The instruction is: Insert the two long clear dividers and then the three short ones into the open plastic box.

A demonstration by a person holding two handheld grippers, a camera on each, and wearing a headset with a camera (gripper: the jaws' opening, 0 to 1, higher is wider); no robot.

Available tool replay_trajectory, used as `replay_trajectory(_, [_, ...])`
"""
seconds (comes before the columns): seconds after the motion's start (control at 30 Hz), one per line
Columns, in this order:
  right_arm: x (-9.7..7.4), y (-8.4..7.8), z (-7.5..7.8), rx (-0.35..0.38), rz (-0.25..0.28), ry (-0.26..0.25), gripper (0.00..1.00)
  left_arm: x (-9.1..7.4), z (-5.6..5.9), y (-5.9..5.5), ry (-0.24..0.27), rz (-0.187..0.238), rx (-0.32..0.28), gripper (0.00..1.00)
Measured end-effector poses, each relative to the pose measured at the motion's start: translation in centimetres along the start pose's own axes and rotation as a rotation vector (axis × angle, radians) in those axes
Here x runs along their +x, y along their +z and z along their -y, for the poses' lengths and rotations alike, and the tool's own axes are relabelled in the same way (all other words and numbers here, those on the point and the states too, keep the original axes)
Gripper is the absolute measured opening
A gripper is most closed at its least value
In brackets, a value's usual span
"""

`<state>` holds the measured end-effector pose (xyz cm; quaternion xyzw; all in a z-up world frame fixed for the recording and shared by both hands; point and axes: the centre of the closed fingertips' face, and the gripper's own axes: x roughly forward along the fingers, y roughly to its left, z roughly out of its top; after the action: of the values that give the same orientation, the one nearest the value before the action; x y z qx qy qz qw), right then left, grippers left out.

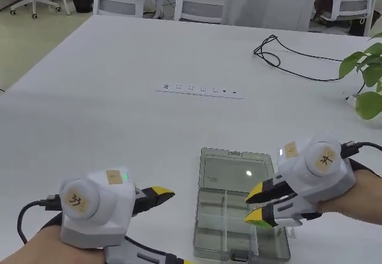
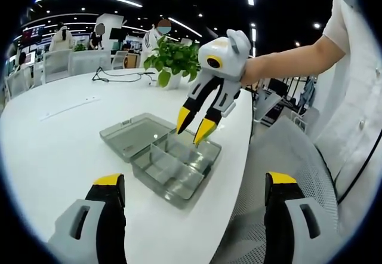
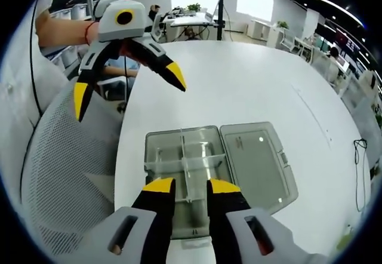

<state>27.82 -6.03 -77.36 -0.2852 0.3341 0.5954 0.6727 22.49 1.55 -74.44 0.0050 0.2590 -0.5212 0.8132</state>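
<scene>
The open plastic box [image 1: 206, 228] lies at the near edge of the white table [image 1: 119, 97]. Its clear lid [image 1: 236, 171] is laid flat on the far side.

In the right gripper view, the tray [image 3: 149, 156] already holds a long divider down its middle and a cross piece.

The right gripper [image 1: 255, 204] hangs directly over the tray, tips pointing down into it. Its jaws stand only narrowly apart. A clear divider [image 3: 192, 177] stands upright in the gap between them. Whether the pads press on it cannot be told.

The left gripper [image 1: 172, 227] is off the box's left side, near it but not touching. Its jaws are spread wide with nothing between them. In its own view, the box [image 2: 143, 168] sits ahead between its yellow tips, and the right gripper [image 2: 192, 129] comes down from above.

A power strip [image 1: 200, 91] lies mid-table.
</scene>
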Motion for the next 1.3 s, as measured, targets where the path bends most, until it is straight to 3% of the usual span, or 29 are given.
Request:
replay_trajectory(0.4, [-2.3,-0.5,0.2,0.046,0.041,-0.031,0.3,-0.2,0.1,0.2,0.004,0.0,0.007,1.0])
replay_trajectory(0.63, [-3.6,-1.6,0.5,0.065,0.044,-0.049,0.35,-0.3,0.0,0.1,0.006,0.002,0.003,1.0])
replay_trajectory(0.9, [-5.1,-4.2,0.5,0.081,0.01,-0.061,0.42,-0.3,0.0,0.0,0.008,0.001,-0.001,1.0])
replay_trajectory(1.3, [-7.3,-10.1,0.6,0.116,-0.082,-0.072,0.48,-0.6,-0.4,-0.4,0.012,-0.012,-0.007,1.0])
